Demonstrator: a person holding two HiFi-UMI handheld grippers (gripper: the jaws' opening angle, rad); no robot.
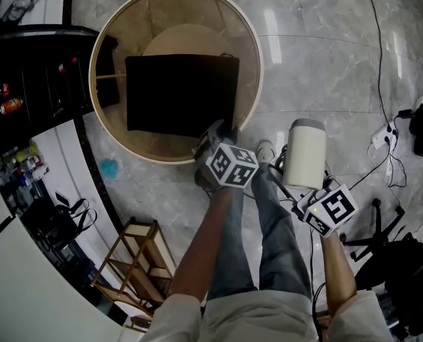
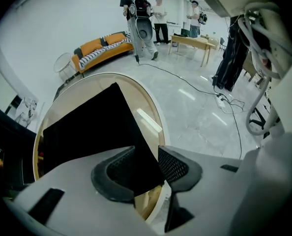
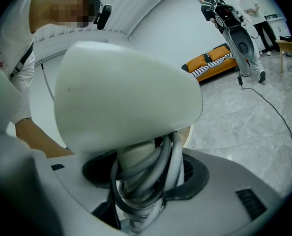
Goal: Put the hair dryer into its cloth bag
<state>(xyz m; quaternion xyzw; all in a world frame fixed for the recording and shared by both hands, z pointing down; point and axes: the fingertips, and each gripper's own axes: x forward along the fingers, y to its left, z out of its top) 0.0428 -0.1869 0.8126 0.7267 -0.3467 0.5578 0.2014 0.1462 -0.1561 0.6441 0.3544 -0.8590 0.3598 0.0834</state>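
A black cloth bag lies flat on a round table. My left gripper points down at the bag's near right corner. In the left gripper view that corner of the bag lies between the jaws of the left gripper, which stand apart and open. The right gripper is off the table's near right side, over the floor. It is shut on the handle of a white hair dryer. In the right gripper view the dryer's body fills the frame and its grey cord is wound round the handle between the jaws of the right gripper.
A black counter runs along the left and a small wooden rack stands on the floor near my legs. Cables and a power strip lie to the right, beside dark bags. Far off are people and an orange sofa.
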